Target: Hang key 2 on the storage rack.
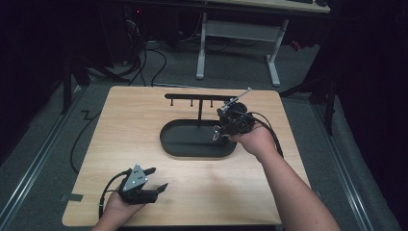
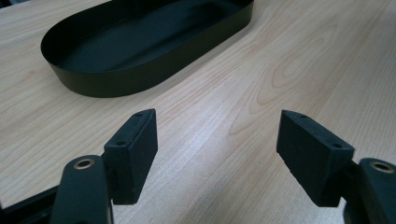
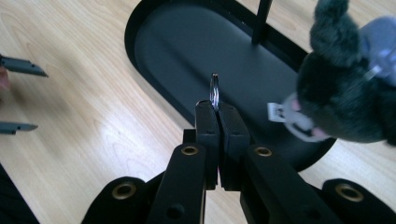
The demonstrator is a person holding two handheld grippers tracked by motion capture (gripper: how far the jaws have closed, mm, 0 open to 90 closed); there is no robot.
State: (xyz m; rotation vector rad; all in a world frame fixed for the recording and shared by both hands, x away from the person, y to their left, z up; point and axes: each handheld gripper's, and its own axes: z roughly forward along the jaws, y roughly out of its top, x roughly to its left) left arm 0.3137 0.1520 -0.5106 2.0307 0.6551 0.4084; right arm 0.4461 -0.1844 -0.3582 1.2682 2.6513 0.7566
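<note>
My right gripper [image 3: 215, 106] is shut on a thin metal key ring [image 3: 214, 89], held edge-on above the black oval tray [image 3: 154, 32]. A grey plush toy [image 3: 343, 88] with a small white tag hangs from the ring just right of the jaws. In the high view, the right gripper [image 1: 222, 128] hovers over the right end of the tray [image 1: 168, 144], beside the black hook rack [image 1: 201, 97] that stands in it. My left gripper [image 1: 158, 179] rests near the table's front edge, open with nothing between its fingers. Ahead of the left gripper [image 2: 217, 117] lies the tray [image 2: 116, 81].
The wooden table [image 1: 130, 120] holds the tray and rack. Behind it, on the floor, stand a white desk frame [image 1: 235, 33] and loose cables [image 1: 144, 62]. A cable [image 1: 82, 139] hangs off the table's left edge.
</note>
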